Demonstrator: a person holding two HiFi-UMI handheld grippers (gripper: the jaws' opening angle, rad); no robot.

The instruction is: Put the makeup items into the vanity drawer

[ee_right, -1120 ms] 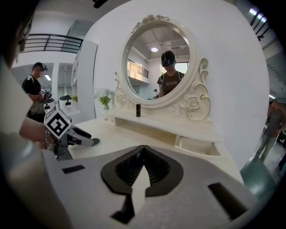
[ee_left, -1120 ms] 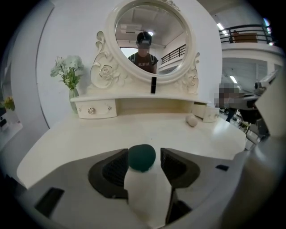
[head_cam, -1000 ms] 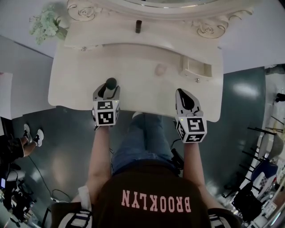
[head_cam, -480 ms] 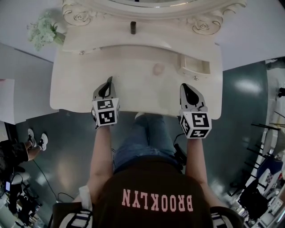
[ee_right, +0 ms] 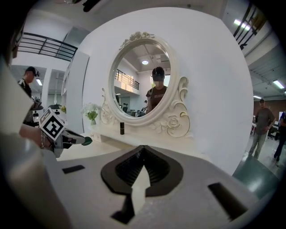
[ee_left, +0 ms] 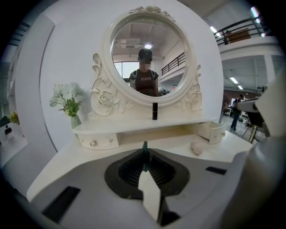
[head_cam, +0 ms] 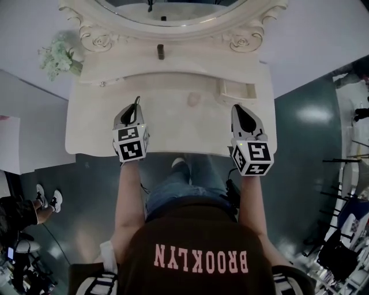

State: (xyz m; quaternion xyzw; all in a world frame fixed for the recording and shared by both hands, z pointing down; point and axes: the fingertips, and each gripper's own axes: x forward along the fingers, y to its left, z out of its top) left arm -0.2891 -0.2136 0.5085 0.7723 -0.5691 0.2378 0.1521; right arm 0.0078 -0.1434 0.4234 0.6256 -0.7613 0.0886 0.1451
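Above the vanity top (head_cam: 92, 124), the left gripper (head_cam: 136, 102) and right gripper (head_cam: 237, 109) both have jaws pressed together, empty; the drawer (head_cam: 237, 91) stands open.

Bright, even overhead light w/ soft shadows; gripper views show strong fisheye bending, dark vignetted corners, blurry foreground.

A tube (head_cam: 161, 51) stands on the shelf (head_cam: 121, 64) before the mirror (head_cam: 173, 8), flowers (head_cam: 57, 56) at the shelf's left end, an open drawer (head_cam: 237, 91) under its right end, a rounded item (head_cam: 193, 99) on the tabletop (head_cam: 92, 124) just left of the drawer.
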